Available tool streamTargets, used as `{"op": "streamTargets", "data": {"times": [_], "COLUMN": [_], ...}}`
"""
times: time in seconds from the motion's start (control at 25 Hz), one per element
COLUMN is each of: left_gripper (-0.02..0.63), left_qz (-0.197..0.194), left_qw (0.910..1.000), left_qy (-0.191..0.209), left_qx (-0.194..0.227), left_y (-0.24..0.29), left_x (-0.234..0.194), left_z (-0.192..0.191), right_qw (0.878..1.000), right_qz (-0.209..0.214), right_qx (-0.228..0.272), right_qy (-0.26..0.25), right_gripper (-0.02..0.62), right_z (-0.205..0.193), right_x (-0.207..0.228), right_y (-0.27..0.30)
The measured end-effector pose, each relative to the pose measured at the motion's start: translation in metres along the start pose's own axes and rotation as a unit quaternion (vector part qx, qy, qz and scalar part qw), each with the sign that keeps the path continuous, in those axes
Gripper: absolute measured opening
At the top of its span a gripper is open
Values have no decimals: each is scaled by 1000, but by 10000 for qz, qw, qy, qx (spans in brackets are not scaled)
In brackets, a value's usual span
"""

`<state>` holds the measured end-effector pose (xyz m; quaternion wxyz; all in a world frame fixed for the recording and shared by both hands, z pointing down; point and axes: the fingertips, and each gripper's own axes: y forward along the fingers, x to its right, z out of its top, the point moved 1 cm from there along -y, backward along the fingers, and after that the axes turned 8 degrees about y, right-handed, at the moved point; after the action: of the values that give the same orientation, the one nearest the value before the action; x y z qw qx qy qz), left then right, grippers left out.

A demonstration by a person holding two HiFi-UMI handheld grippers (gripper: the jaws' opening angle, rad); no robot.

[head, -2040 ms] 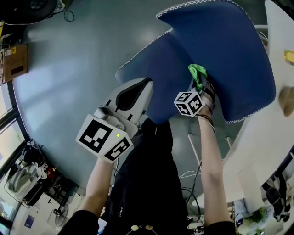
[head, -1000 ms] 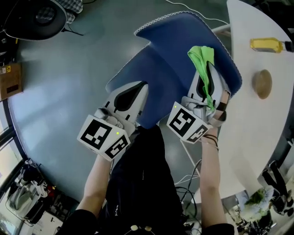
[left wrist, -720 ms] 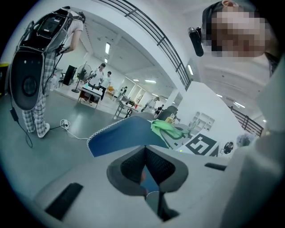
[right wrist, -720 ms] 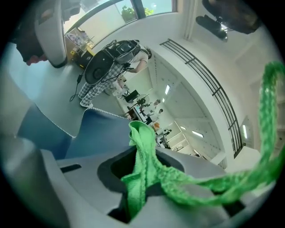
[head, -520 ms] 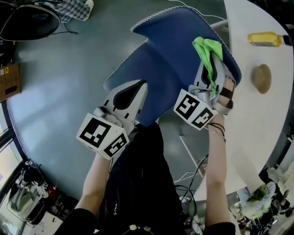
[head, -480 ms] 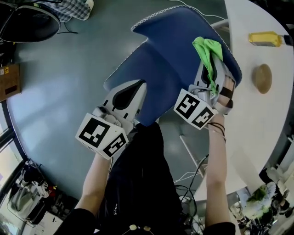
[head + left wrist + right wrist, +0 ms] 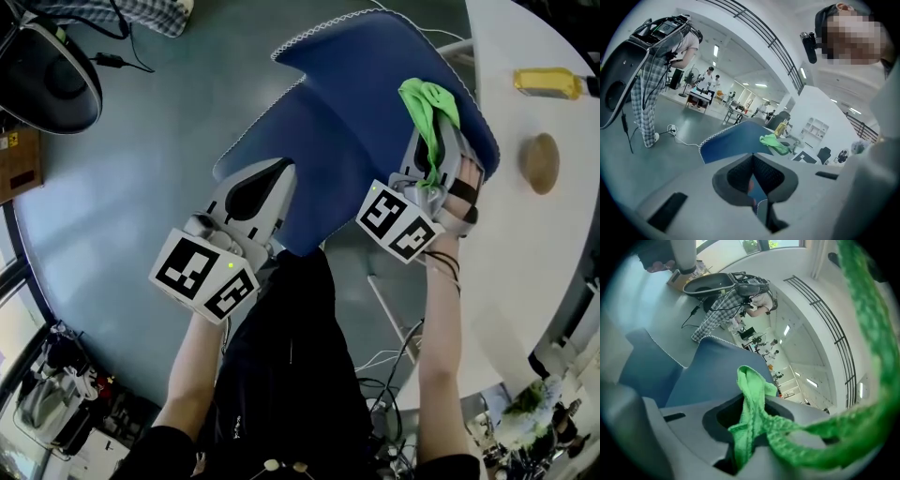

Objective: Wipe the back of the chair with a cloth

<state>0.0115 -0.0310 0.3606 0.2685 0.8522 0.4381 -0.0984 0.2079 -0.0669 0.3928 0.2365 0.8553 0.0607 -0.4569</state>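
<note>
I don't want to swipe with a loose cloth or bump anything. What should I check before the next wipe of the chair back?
1. Cloth held: ok. The green cloth is pinched in the right tongs.
2. Cloth on the chair back: cannot tell. It sits at the edge nearest the white table, contact unclear.
3. Cloth tail tidy: not ok. A loose strand hangs across the right gripper view.
4. Left tongs out of the way: ok. Shut, low at the chair's left edge, apart from the cloth.
5. Room beside the white table: cannot tell.
</note>
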Motion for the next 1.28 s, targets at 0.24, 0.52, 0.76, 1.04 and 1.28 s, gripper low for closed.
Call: {"op": "streamTargets", "data": {"times": [0.24, 0.52, 0.76, 1.04, 1.28], "left_gripper": [2, 2, 2, 2, 2], "left_qz": [7, 8, -27, -47, -73], "left_qw": [10000, 9999, 9999, 9998, 9998], "left_qy": [-70, -113, -106, -87, -89], "left_qx": [-37, -59, -118, -160, -172], "left_y": [-2, 0, 5, 8, 10], "left_x": [-1, -1, 2, 6, 12], "left_z": [-7, -10, -15, -19, -21], "right_qw": [9998, 9993, 9977, 9975, 9975], "right_qz": [104, 176, 407, 457, 528], "right_qx": [-120, -201, -345, -334, -361], "right_qy": [-107, -256, -406, -424, -309], "right_gripper": [48, 46, 46, 48, 48], "right_z": [-13, -24, -43, -47, -50], "right_x": [-10, -20, -39, -43, -44], "right_y": [-5, -10, -15, -17, -19]}}
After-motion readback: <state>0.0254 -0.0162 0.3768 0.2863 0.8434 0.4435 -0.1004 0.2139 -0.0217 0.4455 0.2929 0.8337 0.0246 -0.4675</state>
